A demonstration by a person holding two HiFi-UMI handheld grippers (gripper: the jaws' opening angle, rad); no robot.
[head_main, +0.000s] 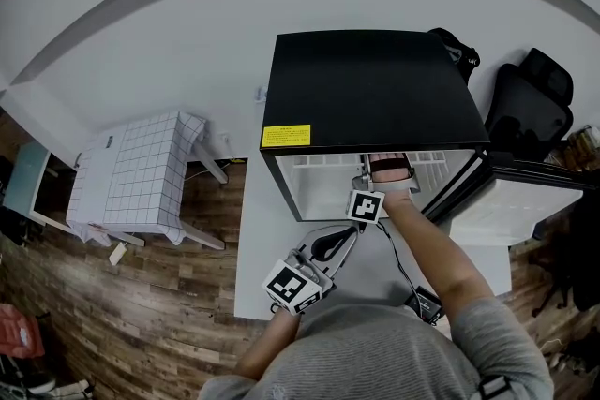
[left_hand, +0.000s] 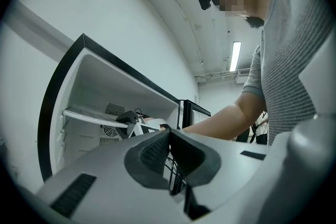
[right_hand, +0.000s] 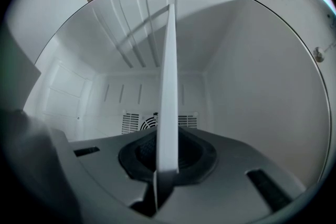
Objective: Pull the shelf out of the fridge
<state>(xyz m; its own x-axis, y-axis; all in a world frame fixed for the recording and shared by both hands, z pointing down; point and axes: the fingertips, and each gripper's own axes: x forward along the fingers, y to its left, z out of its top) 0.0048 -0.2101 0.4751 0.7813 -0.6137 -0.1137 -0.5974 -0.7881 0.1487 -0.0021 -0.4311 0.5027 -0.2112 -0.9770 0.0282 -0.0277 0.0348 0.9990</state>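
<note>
A black mini fridge stands open, its white inside facing me. My right gripper reaches into it and is shut on the front edge of the white shelf. In the right gripper view the shelf runs as a thin white slab from between the pads of that gripper toward the back wall. My left gripper is held low, close to my body and outside the fridge, shut with nothing in it. In the left gripper view its jaws meet, and the shelf shows beyond them.
The fridge door hangs open to the right. The fridge sits on a white platform over wooden flooring. A small table with a checked cloth stands to the left, and a black chair is behind on the right. A vent marks the back wall.
</note>
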